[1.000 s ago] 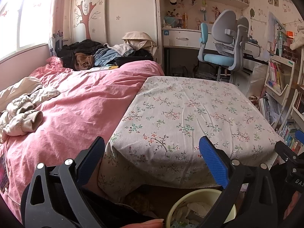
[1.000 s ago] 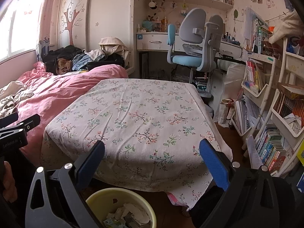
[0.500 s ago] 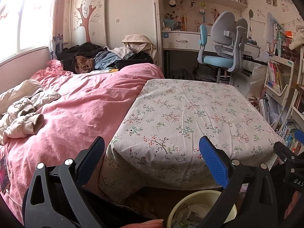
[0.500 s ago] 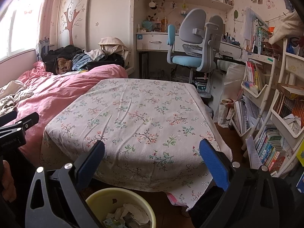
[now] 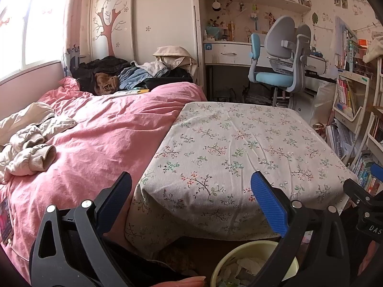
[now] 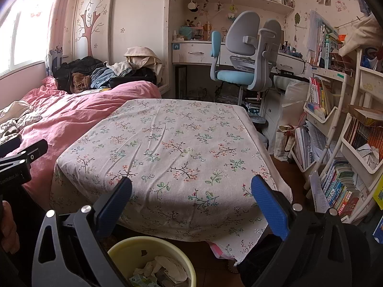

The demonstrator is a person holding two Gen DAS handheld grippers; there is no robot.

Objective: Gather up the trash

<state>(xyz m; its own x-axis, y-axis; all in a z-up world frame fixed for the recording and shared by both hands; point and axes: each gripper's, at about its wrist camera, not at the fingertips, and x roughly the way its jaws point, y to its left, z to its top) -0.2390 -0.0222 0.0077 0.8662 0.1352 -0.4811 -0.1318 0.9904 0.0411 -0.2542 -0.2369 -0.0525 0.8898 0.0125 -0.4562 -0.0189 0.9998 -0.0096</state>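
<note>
I hold both grippers level in front of the table, and neither has anything in it. My left gripper [image 5: 191,201] has its 2 blue pads spread wide, and so does my right gripper [image 6: 191,198]; only the floral tablecloth [image 6: 172,148] shows between the fingers.

The yellow bin [image 6: 153,260] stands on the floor just under the near edge of the table, below and slightly left of my right gripper, below and to the right of my left one [image 5: 253,265]. So it sits between my 2 hands, and the right looks a little nearer to it. Crumpled paper and wrappers [image 6: 165,267] already lie inside.

The tabletop shows no loose trash that I can make out. The pink duvet [image 5: 95,138] to my left carries clothes and a book, not rubbish as far as I can tell. I judge the collecting here is largely done. If another piece turns up, it drops almost straight down from either gripper, since the bin's mouth opens upward right beneath them
</note>
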